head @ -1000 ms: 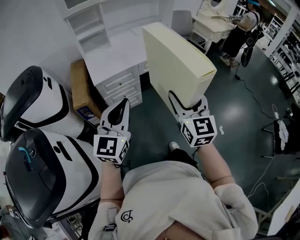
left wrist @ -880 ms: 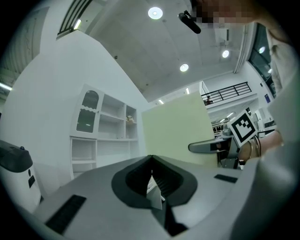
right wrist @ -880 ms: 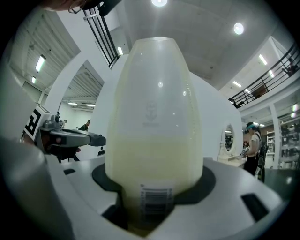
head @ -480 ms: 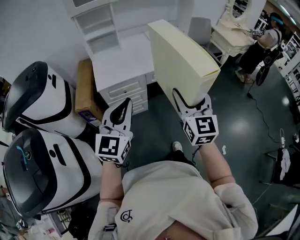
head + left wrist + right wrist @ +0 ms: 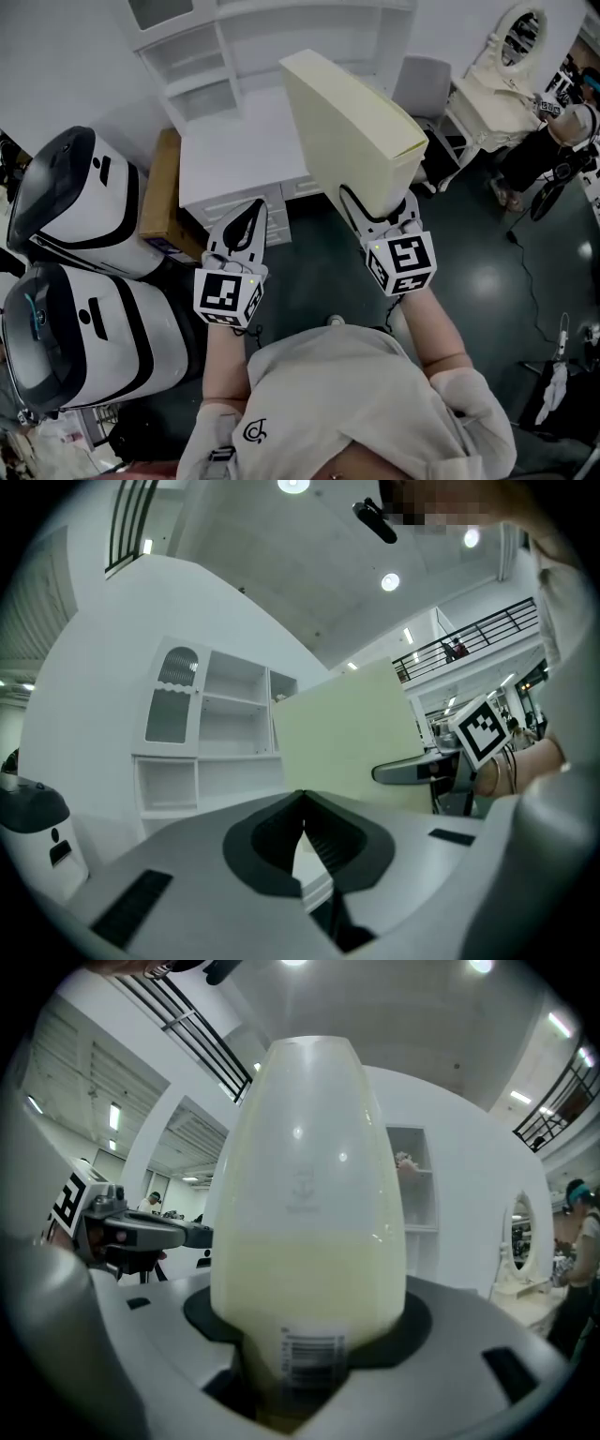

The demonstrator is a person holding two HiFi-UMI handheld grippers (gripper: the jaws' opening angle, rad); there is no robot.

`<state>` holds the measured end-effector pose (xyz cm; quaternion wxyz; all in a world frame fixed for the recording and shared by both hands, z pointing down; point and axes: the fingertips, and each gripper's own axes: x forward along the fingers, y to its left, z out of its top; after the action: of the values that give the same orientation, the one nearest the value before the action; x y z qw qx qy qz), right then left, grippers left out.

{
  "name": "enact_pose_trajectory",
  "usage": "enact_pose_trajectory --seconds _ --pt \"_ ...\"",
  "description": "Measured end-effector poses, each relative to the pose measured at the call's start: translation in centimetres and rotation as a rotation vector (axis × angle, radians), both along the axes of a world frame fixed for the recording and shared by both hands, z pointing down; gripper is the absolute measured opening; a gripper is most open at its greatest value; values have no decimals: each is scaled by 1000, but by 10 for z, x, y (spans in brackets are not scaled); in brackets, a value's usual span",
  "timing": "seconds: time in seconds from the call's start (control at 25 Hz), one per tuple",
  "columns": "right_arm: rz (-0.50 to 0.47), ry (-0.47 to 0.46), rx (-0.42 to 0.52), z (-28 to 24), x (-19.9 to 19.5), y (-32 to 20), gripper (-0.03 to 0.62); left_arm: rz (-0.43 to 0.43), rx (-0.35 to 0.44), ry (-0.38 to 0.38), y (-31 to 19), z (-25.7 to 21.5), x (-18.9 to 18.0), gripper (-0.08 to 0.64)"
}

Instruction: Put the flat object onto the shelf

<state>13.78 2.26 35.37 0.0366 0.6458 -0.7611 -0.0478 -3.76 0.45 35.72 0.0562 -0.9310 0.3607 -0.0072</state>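
A pale yellow flat box (image 5: 352,131) stands on edge in the air, clamped at its lower end by my right gripper (image 5: 375,212). In the right gripper view the flat box (image 5: 307,1222) fills the middle, a barcode label at its base between the jaws. My left gripper (image 5: 246,221) hangs beside it to the left, jaws shut with nothing between them (image 5: 302,832). The white shelf unit (image 5: 202,56) with open compartments rises above a white desk (image 5: 239,150) just beyond both grippers. The left gripper view shows the shelf unit (image 5: 208,733) and the flat box's broad side (image 5: 347,733).
Two large white-and-black machines (image 5: 80,202) stand at the left. A brown cardboard box (image 5: 161,202) leans between them and the desk. A chair (image 5: 422,94) and a cream vanity table with mirror (image 5: 506,84) are at right, with a person (image 5: 553,141) near them.
The view has shifted toward the desk and shelf unit, which now lie nearer and more central. The right gripper still holds the box upright; the left stays beside it.
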Motion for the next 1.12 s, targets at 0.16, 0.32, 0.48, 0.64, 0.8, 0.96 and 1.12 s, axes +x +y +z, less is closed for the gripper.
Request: enact_pose_trajectory --seconds 0.16,0.32,0.48,0.64,0.8,0.96,1.12 --pt "-25 -4 -10 1 45 -25 281 -46 -5 2 -20 2 37 12" --pt "-47 5 -18 -3 76 -55 281 -92 -25 -13 -33 7 56 12" --pt "-66 41 -27 -8 85 -89 282 -127 -44 24 -51 1 55 12" --pt "-93 48 -4 -19 81 -122 282 -173 -11 17 -80 -10 46 12" --pt "-88 75 21 -28 74 -158 282 -176 0 37 -117 -12 40 12" --pt "-79 156 24 -40 66 -201 284 -170 11 45 -160 -16 35 12" --pt "-73 217 38 -65 60 -248 285 -158 43 19 -204 -25 33 12"
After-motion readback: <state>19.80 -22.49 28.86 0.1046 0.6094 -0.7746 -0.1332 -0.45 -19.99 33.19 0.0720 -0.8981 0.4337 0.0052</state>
